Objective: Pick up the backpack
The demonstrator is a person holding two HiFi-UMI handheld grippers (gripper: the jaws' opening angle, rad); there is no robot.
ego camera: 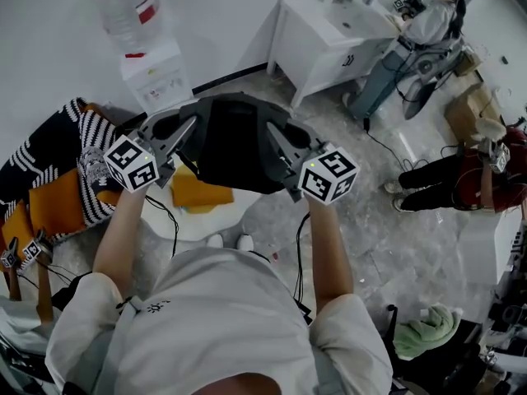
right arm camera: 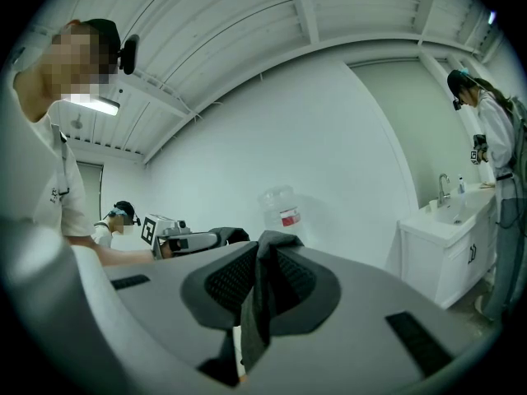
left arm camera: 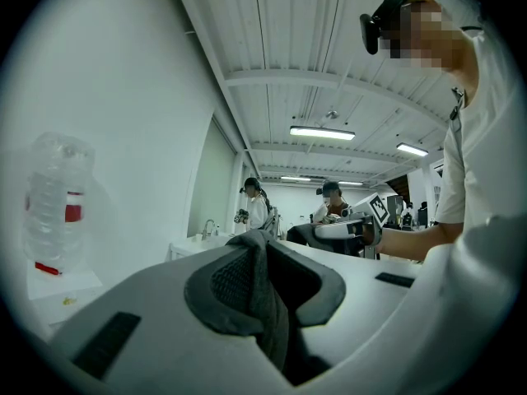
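I hold the black backpack up in the air in front of me, between both grippers. My left gripper grips its left side and my right gripper its right side. In the left gripper view the jaws are closed on a fold of dark grey backpack fabric, and the left gripper points level. In the right gripper view the right gripper pinches a similar strip of backpack fabric. Each gripper shows in the other's view, with the bag's bulk between them.
A water dispenser stands by the wall ahead. A white sink cabinet is at the back right, with a person beside it. Another person sits on the floor at right. Striped cloth lies at left, a yellow item below the bag.
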